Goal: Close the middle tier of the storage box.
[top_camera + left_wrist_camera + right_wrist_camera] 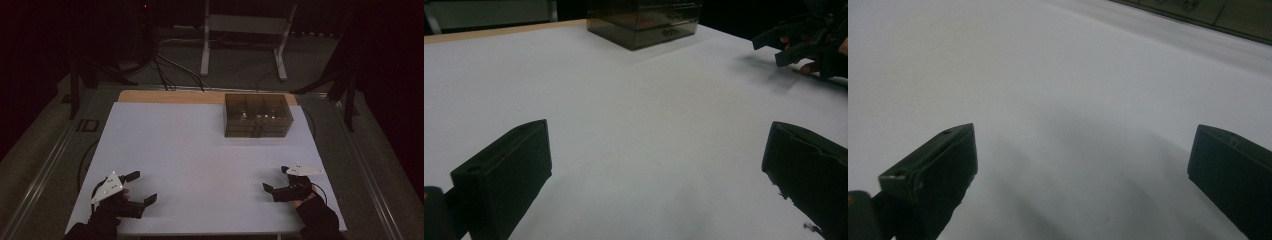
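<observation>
Left claw [142,189] jaws apart, right claw [276,179] jaws apart; one smoky drawer box [257,115], far side

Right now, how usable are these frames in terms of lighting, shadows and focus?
High view: dim, surroundings almost black, only the white table reads clearly; the smoky box shows its contents poorly. Left gripper view: the near jaws are soft, the right gripper casts a faint shadow. Right gripper view: even, glare-free, soft shadow under the jaws.
</observation>
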### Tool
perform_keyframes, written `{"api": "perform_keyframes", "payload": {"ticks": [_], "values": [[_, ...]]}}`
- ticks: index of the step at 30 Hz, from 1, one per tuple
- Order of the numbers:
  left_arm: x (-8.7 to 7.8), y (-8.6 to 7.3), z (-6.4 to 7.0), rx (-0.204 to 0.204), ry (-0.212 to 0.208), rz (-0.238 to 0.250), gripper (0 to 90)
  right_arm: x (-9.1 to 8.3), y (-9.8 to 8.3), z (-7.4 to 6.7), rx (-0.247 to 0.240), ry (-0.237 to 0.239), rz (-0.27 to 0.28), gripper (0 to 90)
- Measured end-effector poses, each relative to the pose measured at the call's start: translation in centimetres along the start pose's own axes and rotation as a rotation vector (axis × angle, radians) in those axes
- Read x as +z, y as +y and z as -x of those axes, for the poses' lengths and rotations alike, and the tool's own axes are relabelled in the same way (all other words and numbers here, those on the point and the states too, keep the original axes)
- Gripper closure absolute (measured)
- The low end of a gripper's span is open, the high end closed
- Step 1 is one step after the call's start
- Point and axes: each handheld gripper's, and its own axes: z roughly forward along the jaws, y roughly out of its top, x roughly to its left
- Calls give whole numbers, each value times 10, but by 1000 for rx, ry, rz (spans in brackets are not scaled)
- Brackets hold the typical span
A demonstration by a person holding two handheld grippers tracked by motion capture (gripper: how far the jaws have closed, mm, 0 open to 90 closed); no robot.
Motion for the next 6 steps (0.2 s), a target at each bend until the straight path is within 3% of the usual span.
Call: {"api": "perform_keyframes", "payload": {"ticks": [6], "values": [[0,0,0,0,1,1,11,0,0,-1,-5,7,7,0]]}}
